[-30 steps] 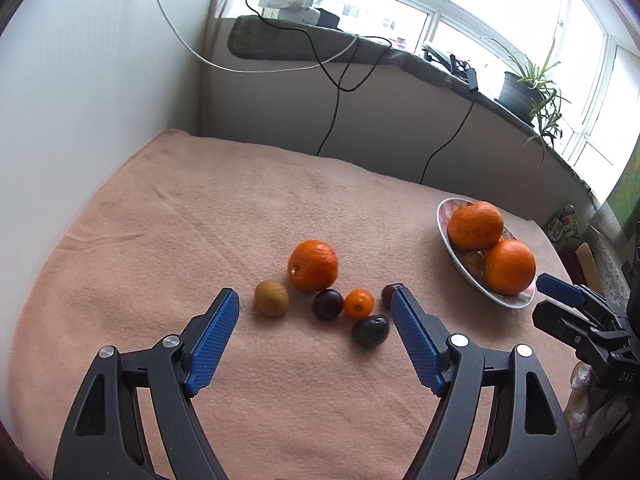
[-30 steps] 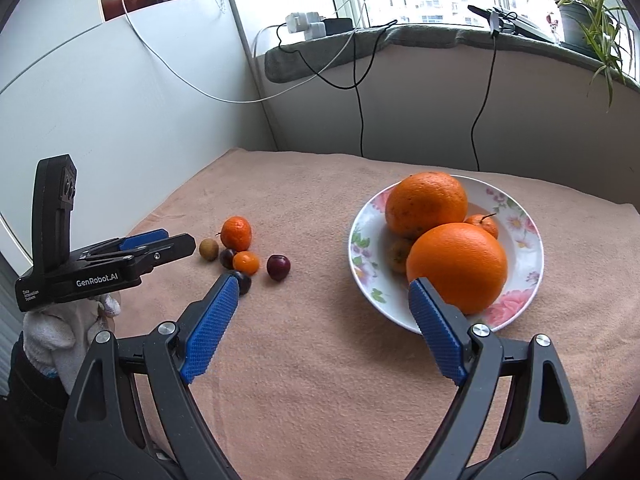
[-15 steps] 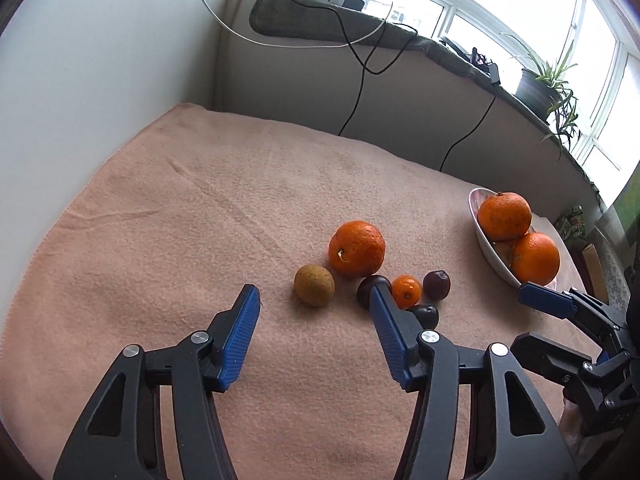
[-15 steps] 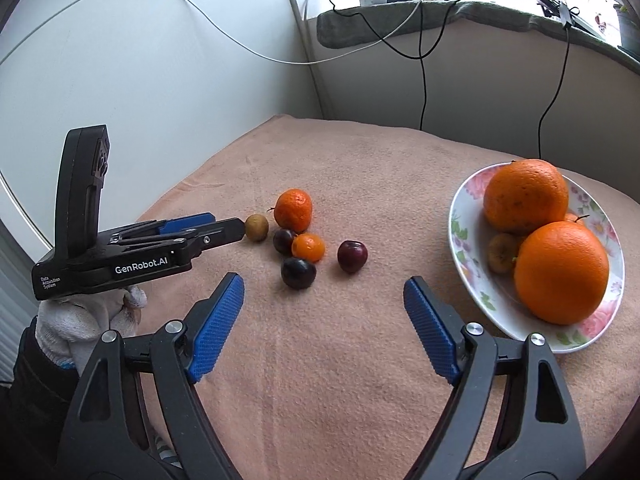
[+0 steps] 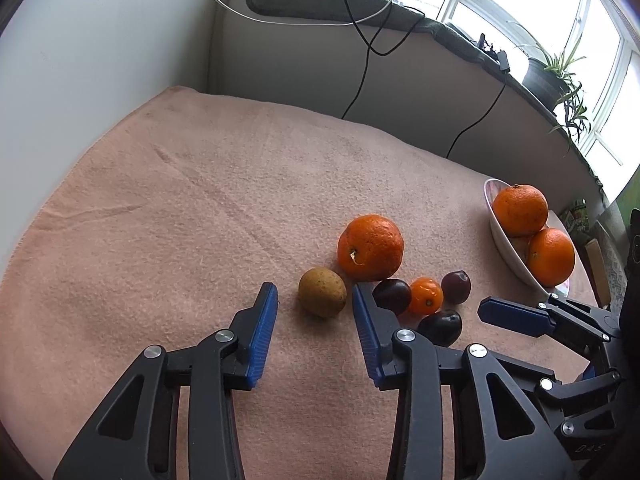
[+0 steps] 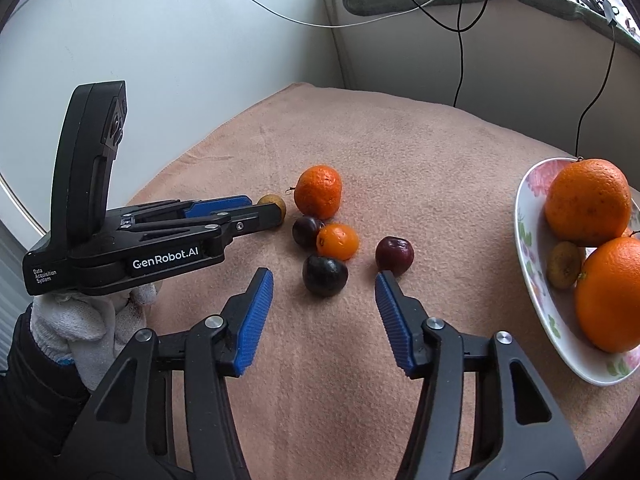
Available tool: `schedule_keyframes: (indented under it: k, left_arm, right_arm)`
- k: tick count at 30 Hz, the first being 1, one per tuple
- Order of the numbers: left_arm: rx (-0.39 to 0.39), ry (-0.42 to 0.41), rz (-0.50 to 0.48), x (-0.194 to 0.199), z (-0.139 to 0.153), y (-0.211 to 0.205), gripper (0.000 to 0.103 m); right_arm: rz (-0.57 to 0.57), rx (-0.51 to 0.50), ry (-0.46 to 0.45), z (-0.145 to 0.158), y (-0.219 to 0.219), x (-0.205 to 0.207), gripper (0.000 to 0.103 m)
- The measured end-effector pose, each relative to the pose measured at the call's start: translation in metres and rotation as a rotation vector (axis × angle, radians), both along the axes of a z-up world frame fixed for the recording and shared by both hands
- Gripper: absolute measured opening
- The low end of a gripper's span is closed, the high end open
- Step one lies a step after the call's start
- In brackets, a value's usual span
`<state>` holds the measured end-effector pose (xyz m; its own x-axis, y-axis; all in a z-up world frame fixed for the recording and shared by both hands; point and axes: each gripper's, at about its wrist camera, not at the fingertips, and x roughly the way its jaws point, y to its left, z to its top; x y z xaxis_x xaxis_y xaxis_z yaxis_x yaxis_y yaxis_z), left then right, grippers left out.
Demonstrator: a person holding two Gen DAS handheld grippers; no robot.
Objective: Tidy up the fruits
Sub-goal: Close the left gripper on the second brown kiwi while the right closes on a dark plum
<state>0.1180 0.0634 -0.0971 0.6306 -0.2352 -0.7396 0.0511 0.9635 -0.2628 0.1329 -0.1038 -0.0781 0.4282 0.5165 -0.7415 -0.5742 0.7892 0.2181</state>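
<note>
Left gripper (image 5: 314,304) part-open, jaws just been closing, holding nothing; brown fruit (image 5: 322,292) just ahead at 12 o'clock, between the tips, not pinched. Right gripper (image 6: 324,286) wider, also just been closing, empty; dark plum (image 6: 324,275) at 12 between its tips, red plum (image 6: 394,256) at 1, small orange (image 6: 337,241) and big orange (image 6: 318,191) beyond. Plate (image 6: 532,280) with oranges at 3 o'clock.

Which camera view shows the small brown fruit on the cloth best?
The left wrist view: the brown fruit shows whole, just ahead of the left gripper. In the right wrist view, the left gripper hides most of it; only its top shows.
</note>
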Motion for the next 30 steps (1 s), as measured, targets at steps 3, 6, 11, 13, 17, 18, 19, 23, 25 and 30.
schedule_keyframes:
  k: [3,6,11,13,17,18,19,23,25,30]
  left_arm:
    - [0.004,0.009,-0.005,0.003,-0.002,-0.001,0.034]
    - [0.006,0.013,-0.004,0.004,-0.003,-0.002,0.032]
    - [0.006,0.016,-0.013,0.006,-0.004,-0.003,0.027]
    - [0.006,0.015,-0.016,0.005,-0.004,-0.003,0.024]
    - [0.015,0.013,-0.015,0.005,-0.003,-0.005,0.024]
    - [0.016,0.013,-0.015,0.005,-0.003,-0.006,0.024]
    - [0.014,0.013,-0.014,0.005,-0.003,-0.006,0.024]
    - [0.009,0.01,-0.01,0.004,-0.002,-0.006,0.024]
    - [0.003,0.005,-0.004,0.002,-0.001,-0.005,0.024]
    - [-0.013,-0.008,0.003,-0.004,0.003,-0.002,0.024]
  right_arm:
    - [0.009,-0.007,0.009,-0.003,0.004,0.006,0.051]
    - [0.014,-0.016,0.016,-0.007,0.007,0.009,0.051]
    - [0.03,-0.029,0.026,-0.012,0.012,0.011,0.041]
    - [0.032,-0.029,0.029,-0.013,0.012,0.012,0.037]
    - [0.023,-0.033,0.032,-0.013,0.011,0.012,0.03]
    - [0.024,-0.029,0.035,-0.013,0.01,0.012,0.029]
    - [0.022,-0.024,0.037,-0.013,0.01,0.013,0.029]
    - [0.025,-0.031,0.029,-0.013,0.01,0.011,0.028]
    - [0.029,-0.027,0.024,-0.012,0.01,0.009,0.028]
    - [0.025,-0.016,0.003,-0.005,0.005,0.004,0.028]
